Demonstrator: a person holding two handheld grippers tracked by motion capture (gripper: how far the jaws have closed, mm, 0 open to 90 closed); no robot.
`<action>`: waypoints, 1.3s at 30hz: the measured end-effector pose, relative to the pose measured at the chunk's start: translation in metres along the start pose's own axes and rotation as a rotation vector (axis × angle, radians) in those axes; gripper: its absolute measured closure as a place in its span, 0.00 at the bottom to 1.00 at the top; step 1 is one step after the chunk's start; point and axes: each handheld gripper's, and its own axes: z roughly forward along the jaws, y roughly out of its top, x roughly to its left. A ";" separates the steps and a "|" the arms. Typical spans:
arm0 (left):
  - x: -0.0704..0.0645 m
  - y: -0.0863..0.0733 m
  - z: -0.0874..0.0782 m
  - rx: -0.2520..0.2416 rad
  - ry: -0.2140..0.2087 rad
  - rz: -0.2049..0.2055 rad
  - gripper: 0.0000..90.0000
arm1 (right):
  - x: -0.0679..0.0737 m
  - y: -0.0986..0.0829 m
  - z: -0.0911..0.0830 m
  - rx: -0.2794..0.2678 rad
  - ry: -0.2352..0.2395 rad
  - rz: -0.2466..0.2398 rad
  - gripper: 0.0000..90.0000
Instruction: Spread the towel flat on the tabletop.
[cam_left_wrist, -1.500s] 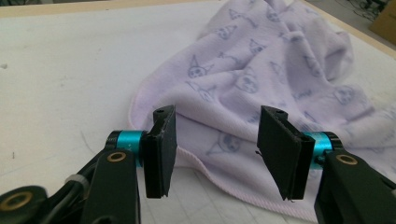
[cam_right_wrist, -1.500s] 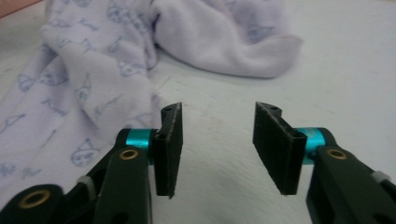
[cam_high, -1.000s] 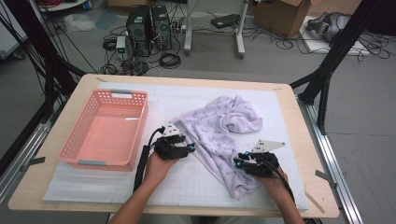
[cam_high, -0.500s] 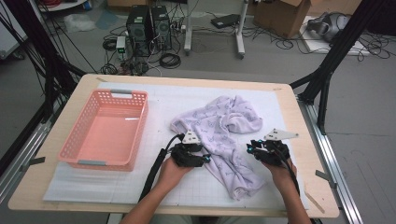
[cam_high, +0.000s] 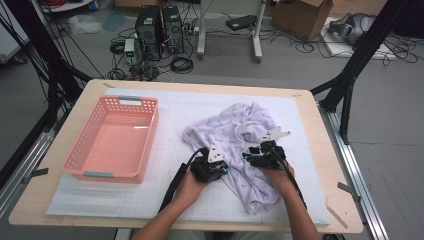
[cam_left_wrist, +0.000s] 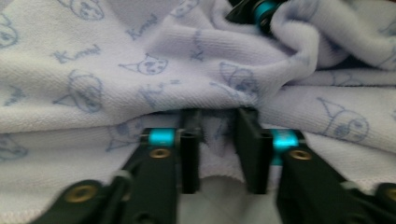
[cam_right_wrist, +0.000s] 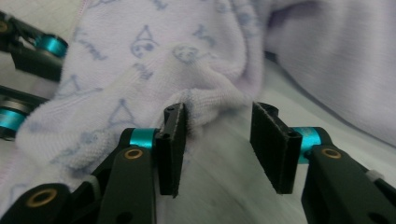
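- One table (cam_high: 320, 150) carried everything, topped by one white mat (cam_high: 175, 115); I counted nothing else on it beyond the items below.
- One pink basket (cam_high: 85, 145) sat on the left of the mat, empty as far as I could see, well apart from the cloth.
- One lilac towel (cam_high: 225, 130) with a blue cartoon print lay crumpled right of the middle, its bunched end toward the far side and a long tail running toward the person's edge of the table.
- I had two claws at work, both at the near part of the towel, one on each side of it.
- The left claw (cam_left_wrist: 218, 144) had its jaws a narrow gap apart with a fold of towel (cam_left_wrist: 140, 70) between them; I judged it closing on the hem, not yet pinched tight.
- The right claw (cam_right_wrist: 219, 149) stood wide open at the towel's (cam_right_wrist: 154, 74) edge, a roll of cloth touching its left jaw only, bare mat in the gap.
- I judged the step to be taking hold of the near edge at two points.
- Next, I reckoned each claw needed to clamp down, the right nudged further onto the cloth first, then both lift and spread.
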 end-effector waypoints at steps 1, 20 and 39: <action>0.001 0.000 0.000 0.002 -0.002 -0.006 0.90 | 0.004 0.003 0.002 0.012 -0.004 -0.010 0.71; 0.034 -0.019 -0.033 -0.024 0.035 -0.148 0.95 | -0.031 -0.011 -0.052 -0.021 -0.197 0.158 0.94; 0.055 -0.031 -0.057 -0.085 0.064 -0.270 0.55 | -0.050 -0.040 -0.103 -0.130 -0.369 0.241 0.72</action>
